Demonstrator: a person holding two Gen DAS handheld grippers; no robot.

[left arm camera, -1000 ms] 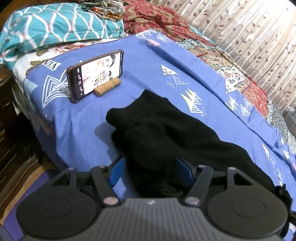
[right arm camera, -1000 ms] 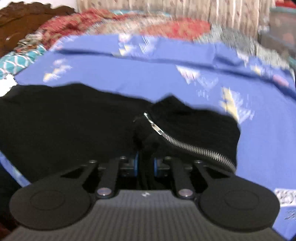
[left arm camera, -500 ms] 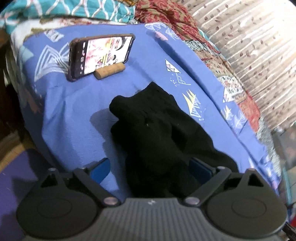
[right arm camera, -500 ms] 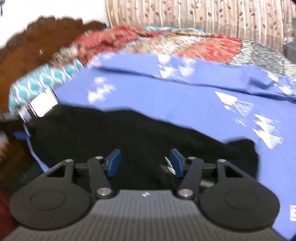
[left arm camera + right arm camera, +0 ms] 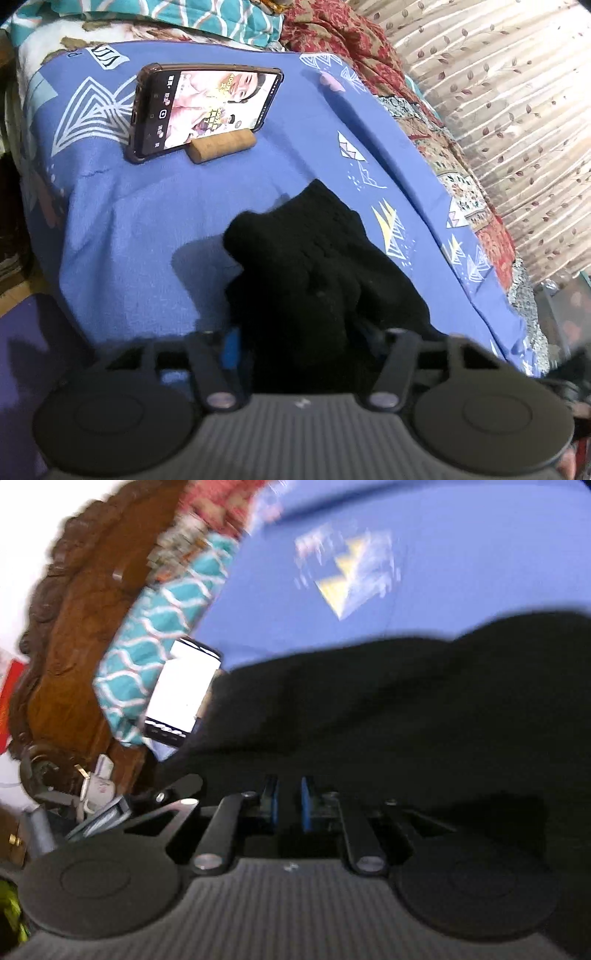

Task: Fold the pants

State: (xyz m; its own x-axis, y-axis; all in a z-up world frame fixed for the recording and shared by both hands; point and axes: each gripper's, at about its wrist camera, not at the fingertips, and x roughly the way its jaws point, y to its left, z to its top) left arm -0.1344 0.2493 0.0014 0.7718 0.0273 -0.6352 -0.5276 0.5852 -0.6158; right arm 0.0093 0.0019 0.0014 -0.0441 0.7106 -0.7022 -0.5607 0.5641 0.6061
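Setting: bed (image 5: 122,236) under a blue sheet with white and yellow triangle prints; floral curtain behind, carved wooden headboard (image 5: 74,627) at the head end.
Pants: black pants (image 5: 314,266) lie bunched on the sheet, near the bed's edge, stretching between the two tools.
Left tool: left tool (image 5: 299,350) is closing, with a thick bunch of pants between its blue pads; the cloth fills the gap.
Right tool: right tool (image 5: 288,801) is closing too, pads nearly together, black cloth around them; this view is blurred, so whether cloth is truly pinched I cannot tell.
Doing it well: likely a fresh grab at each end before a fold. Take only the edge layers, not a wad; lift both ends level, pull the cloth taut, then lay one half squarely over the other.
Risk: phone (image 5: 203,110) leans on a cork (image 5: 223,146) just beyond the pants; a swung leg could topple it.
Writing: phone screen shows small characters, unreadable; a white patch on the sheet bears letters too distorted to read.
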